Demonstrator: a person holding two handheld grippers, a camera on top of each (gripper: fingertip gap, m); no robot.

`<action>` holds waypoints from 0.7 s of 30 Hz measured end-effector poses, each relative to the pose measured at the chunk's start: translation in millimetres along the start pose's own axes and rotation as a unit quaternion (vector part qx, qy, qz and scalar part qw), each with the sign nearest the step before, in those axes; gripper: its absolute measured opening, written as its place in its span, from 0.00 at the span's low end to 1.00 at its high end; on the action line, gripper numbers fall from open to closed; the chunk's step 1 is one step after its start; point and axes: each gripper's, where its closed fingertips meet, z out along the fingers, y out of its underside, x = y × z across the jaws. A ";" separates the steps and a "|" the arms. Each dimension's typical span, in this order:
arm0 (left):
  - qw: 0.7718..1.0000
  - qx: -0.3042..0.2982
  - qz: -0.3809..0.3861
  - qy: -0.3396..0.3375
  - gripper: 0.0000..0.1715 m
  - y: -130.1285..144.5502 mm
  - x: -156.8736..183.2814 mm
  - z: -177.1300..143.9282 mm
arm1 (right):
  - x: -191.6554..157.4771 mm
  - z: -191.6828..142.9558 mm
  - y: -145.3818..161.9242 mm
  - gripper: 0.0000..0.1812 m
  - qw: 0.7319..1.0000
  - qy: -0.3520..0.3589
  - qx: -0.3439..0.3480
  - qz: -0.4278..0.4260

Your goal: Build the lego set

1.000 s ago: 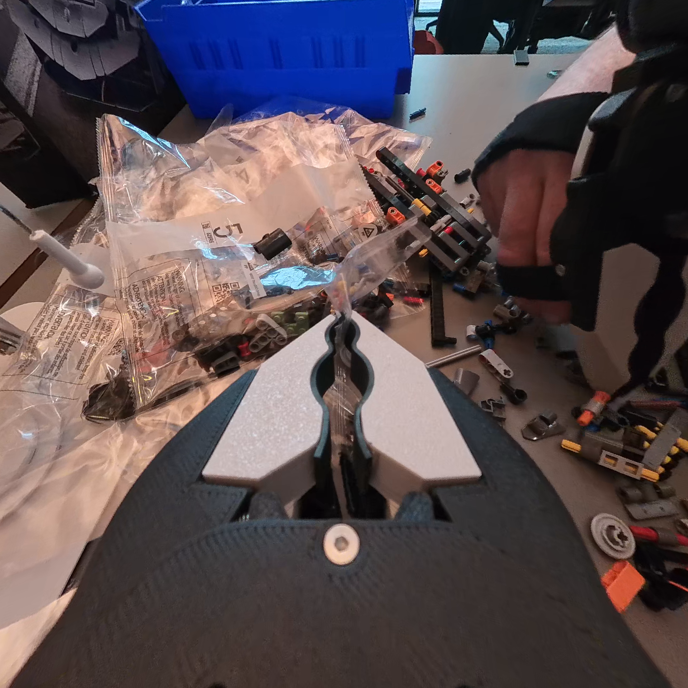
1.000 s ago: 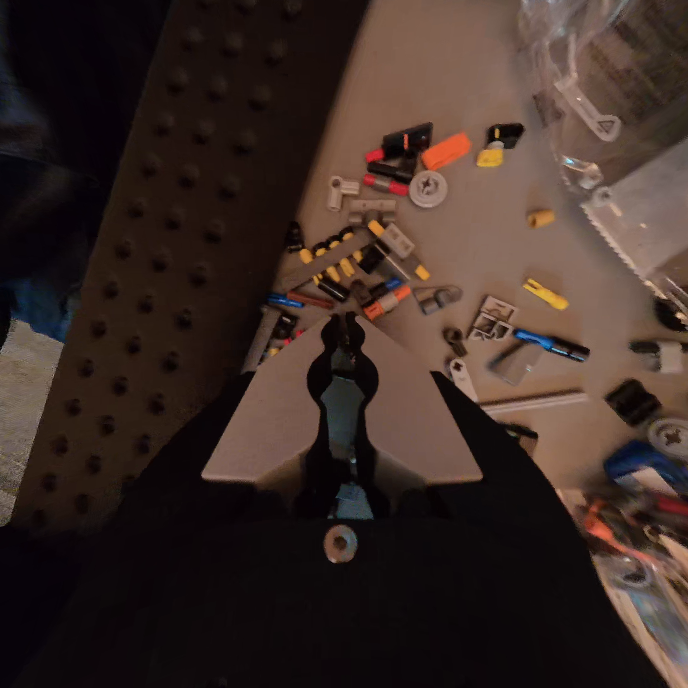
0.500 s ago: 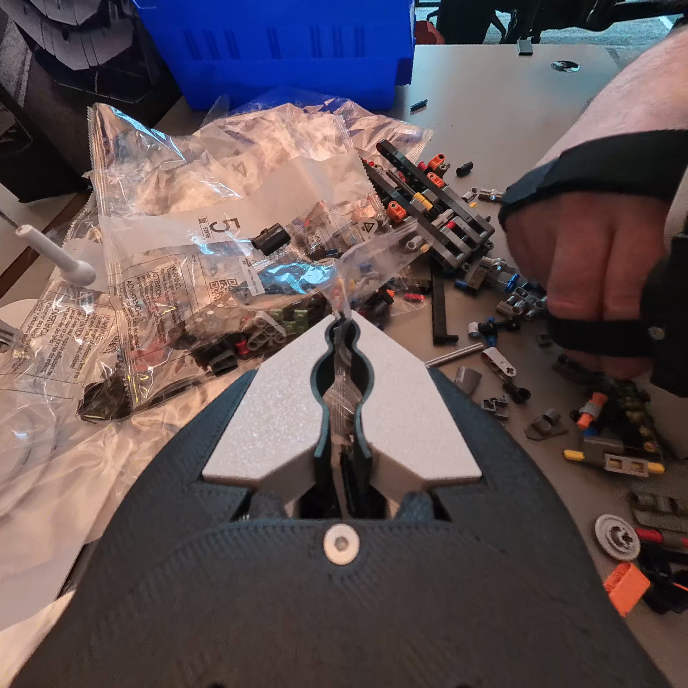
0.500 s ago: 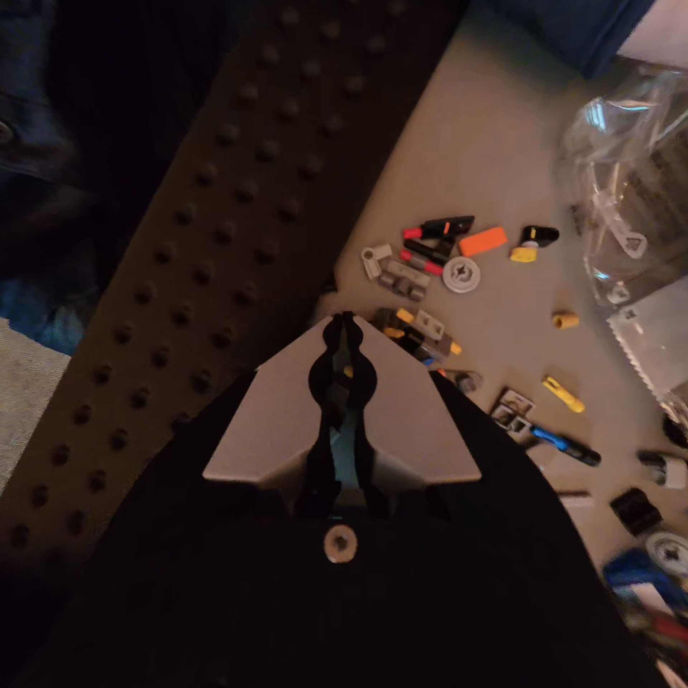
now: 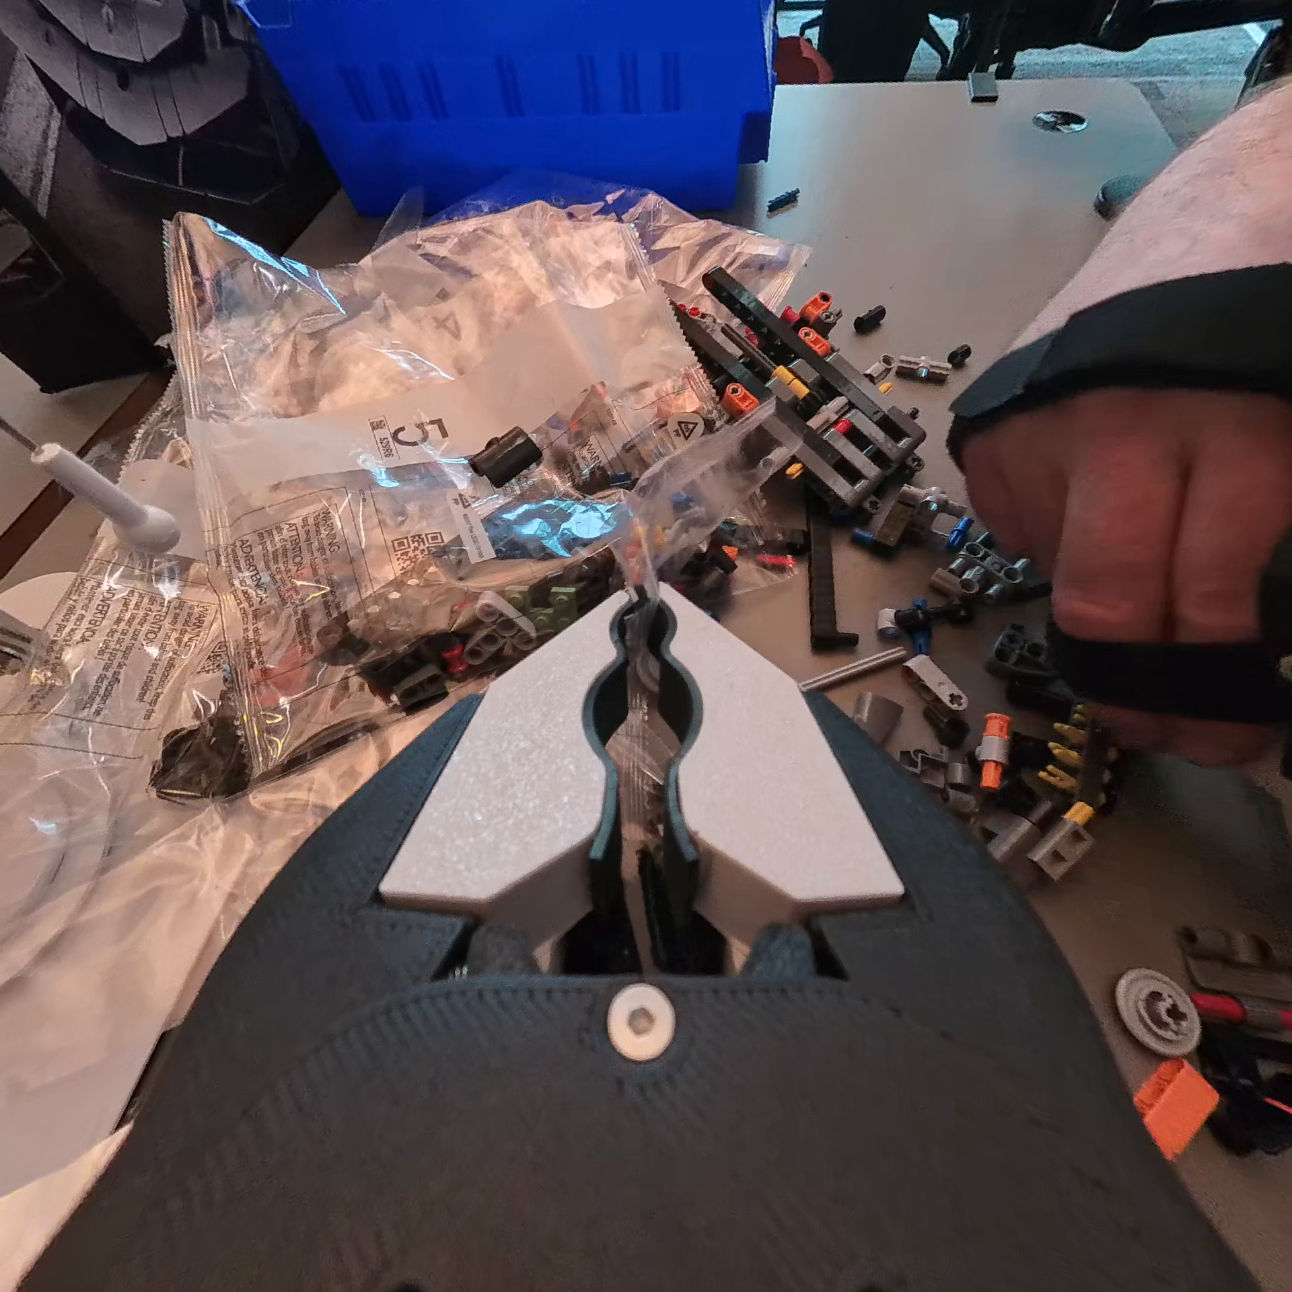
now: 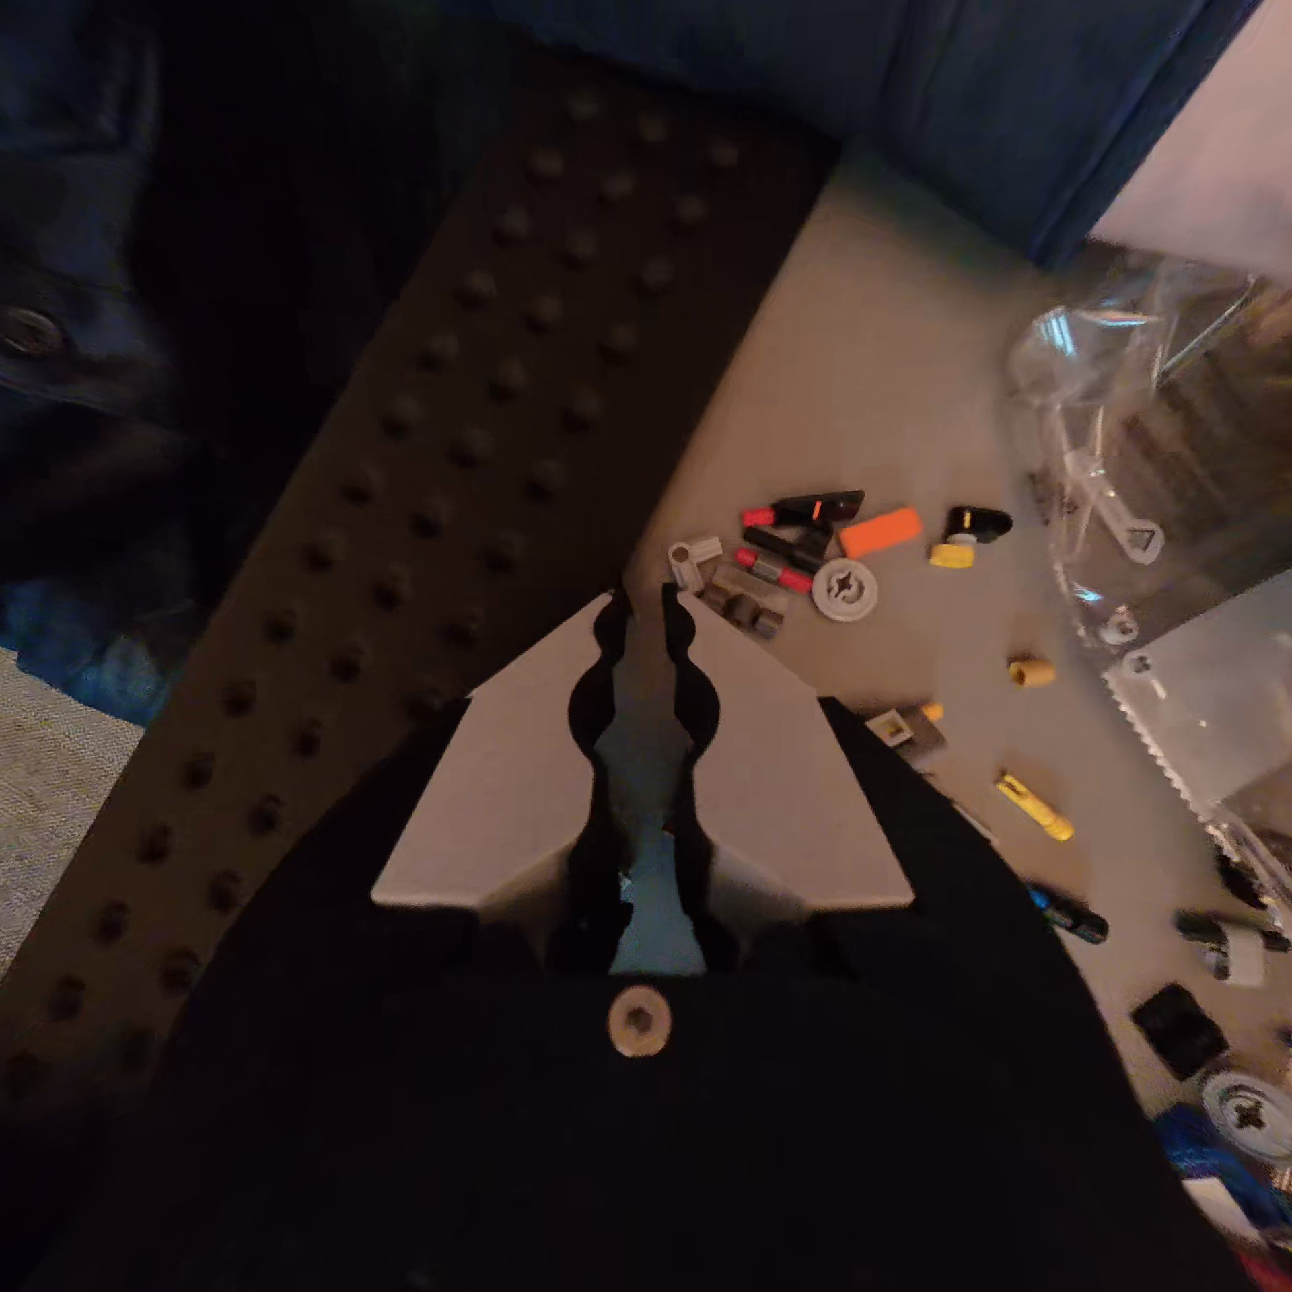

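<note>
My left gripper (image 5: 641, 607) is shut on a corner of a clear plastic bag (image 5: 699, 482) and holds that corner up off the table. Below it lie sealed bags of lego parts (image 5: 363, 503). A part-built black and grey lego frame (image 5: 818, 398) lies behind the bag. A gloved hand (image 5: 1132, 531) hangs over loose lego pieces (image 5: 1007, 762) at the right. My right gripper (image 6: 643, 603) is open by a narrow gap with nothing between its fingertips. It hovers over the table edge beside a grey disc (image 6: 846, 591) and an orange piece (image 6: 879, 531).
A blue bin (image 5: 517, 91) stands at the back of the table. A dark studded strip (image 6: 489, 433) runs along the table edge left of my right gripper. A clear bag (image 6: 1153, 447) lies at the right. A white stick (image 5: 105, 496) lies at the left. Tip to tip, the grippers are about 20 centimeters apart. To the grey disc (image 6: 846, 591): right tips about 5 centimeters, left tips about 15 centimeters. Look for it in the left wrist view (image 5: 1156, 1006) too. The right tips stand about 6 centimeters off the orange piece (image 6: 879, 531). Look for it in the left wrist view (image 5: 1172, 1105) too.
My right gripper's jaws have parted a little, and it has shifted along the table edge toward the orange piece and grey disc. The gloved hand has moved right and lower. My left gripper still holds the bag.
</note>
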 end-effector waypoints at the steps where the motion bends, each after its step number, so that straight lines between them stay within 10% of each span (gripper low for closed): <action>1: 1.000 0.000 0.000 0.000 0.00 0.1 -0.1 0.1 | 0.3 0.7 0.4 0.05 1.000 -0.001 0.001 0.002; 21: 1.000 -0.002 0.001 -0.001 0.00 1.0 -0.4 0.1 | 17.0 -17.9 11.4 0.08 0.999 0.038 -0.001 0.021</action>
